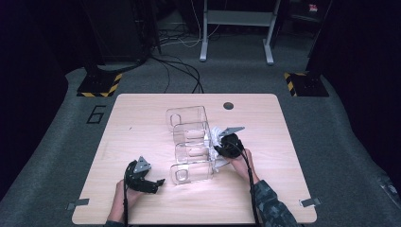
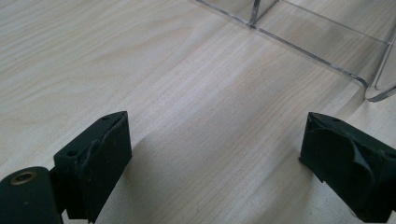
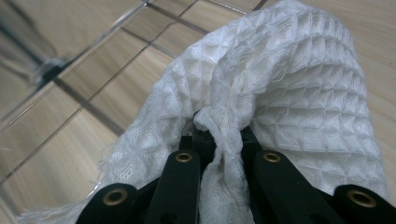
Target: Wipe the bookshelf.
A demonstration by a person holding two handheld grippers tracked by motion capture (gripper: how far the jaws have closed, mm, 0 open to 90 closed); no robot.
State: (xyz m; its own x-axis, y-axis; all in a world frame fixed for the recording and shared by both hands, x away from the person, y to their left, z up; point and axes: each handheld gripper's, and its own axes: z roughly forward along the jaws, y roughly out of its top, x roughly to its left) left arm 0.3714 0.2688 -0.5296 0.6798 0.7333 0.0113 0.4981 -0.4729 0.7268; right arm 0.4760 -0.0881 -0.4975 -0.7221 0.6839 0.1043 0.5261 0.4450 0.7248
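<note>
While the left tool (image 1: 160, 181) rests at lower left of the table (image 1: 142, 113), jaws spread wide over bare wood, a clear acrylic organizer (image 1: 191, 144) runs its long axis from frame centre toward the lower middle. Just right of it, the right tool (image 3: 218, 140) pinches a white waffle-weave cloth (image 3: 289, 93). A "6" (image 1: 96, 114) marks the floor at left.
</note>
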